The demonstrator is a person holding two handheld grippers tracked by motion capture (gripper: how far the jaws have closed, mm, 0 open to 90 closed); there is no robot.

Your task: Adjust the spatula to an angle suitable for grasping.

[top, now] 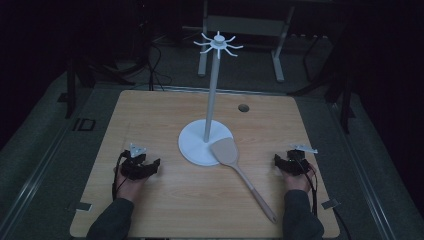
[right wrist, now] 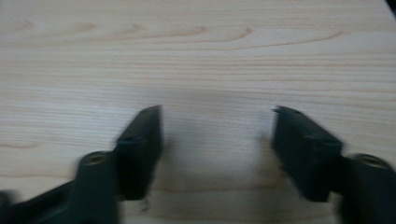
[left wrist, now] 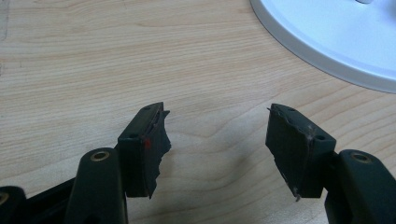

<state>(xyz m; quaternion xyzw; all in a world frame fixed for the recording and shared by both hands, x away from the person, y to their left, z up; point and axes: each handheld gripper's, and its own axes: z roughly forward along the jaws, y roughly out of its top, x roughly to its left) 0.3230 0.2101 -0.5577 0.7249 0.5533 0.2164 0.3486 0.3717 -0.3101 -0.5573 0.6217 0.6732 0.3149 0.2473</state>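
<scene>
A white stand [top: 212, 90] with a round base [top: 192, 145] and a ring of hooks [top: 218, 44] on top rises from the middle of the wooden table [top: 150, 115]. A wooden spatula [top: 240, 172] lies with its blade on the base's right edge and its handle running toward the front right. My left gripper [top: 145, 167] rests on the table left of the base, open, nothing between its jaws [left wrist: 217, 135]; the base's rim [left wrist: 327, 51] shows ahead of it. My right gripper [top: 287, 162] sits at the right side, open over bare wood [right wrist: 217, 135].
A round cable hole [top: 243, 107] is set in the table's far right part. Tape marks [top: 82, 206] sit at the front corners. Dark floor, cables and a white frame [top: 240, 30] lie beyond the far edge.
</scene>
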